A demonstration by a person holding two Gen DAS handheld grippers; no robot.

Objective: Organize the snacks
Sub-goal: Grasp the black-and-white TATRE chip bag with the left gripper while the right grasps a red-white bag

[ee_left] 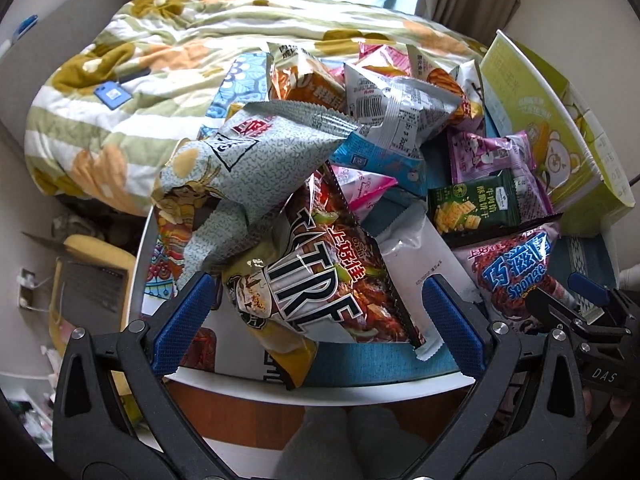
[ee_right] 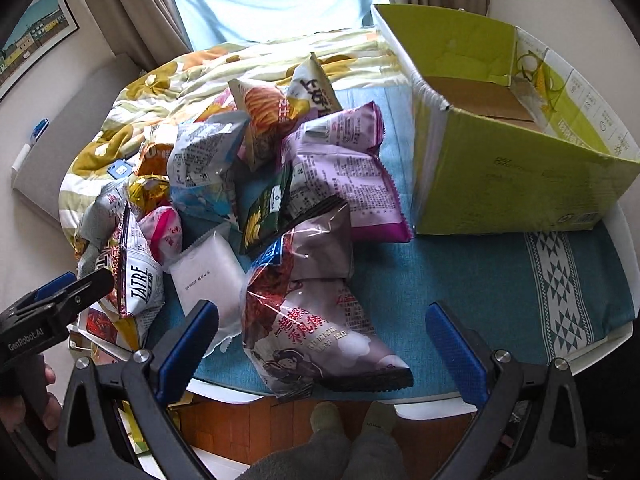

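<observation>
A heap of snack bags (ee_left: 360, 128) lies on a teal cloth on the white round table (ee_left: 360, 389). My left gripper (ee_left: 318, 280) is open, its blue pads (ee_left: 184, 320) on either side of a black-and-red "TATRE" bag (ee_left: 320, 276) without touching it. A grey patterned bag (ee_left: 256, 160) leans over that one. My right gripper (ee_right: 322, 305) is open too, straddling a purple-brown bag (ee_right: 312, 320) at the table's near edge. An open green cardboard box (ee_right: 520, 168) stands at the back right, with bare cardboard showing at its bottom.
A floral quilt (ee_left: 160, 60) on a bed lies right behind the table. Bare teal cloth (ee_right: 480, 272) stretches between the heap and the box. Sock-clad feet (ee_right: 348, 420) and wooden floor show under the near rim. The left gripper's tool (ee_right: 60, 300) reaches in from the left.
</observation>
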